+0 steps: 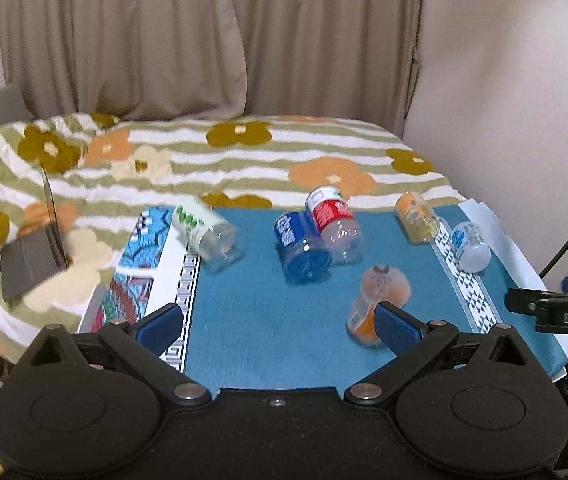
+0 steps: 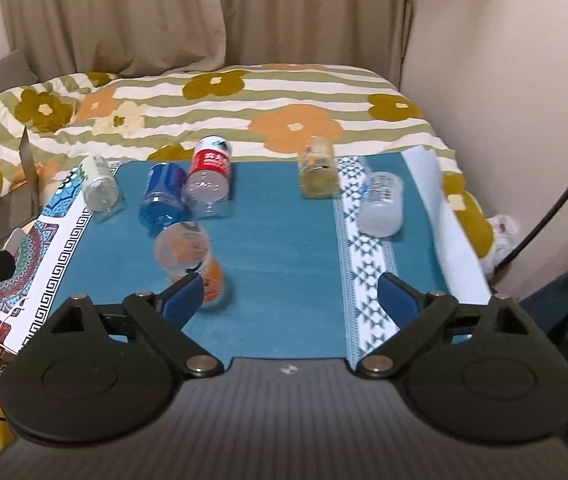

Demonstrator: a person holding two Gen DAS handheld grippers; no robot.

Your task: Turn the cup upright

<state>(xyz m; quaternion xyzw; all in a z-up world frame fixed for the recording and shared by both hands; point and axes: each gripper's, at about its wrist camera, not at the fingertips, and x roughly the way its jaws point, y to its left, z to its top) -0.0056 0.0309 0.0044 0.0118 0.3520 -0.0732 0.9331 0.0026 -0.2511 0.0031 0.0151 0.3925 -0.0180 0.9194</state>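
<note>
Laptop shows clearly only in left view. Both grippers, left and right, gape wide, empty. Orange cup lies tipped on teal mat, beside left gripper's right finger.

Cups of clear glossy plastic lie on matt teal woven cloth; bed quilt soft printed fabric.
</note>
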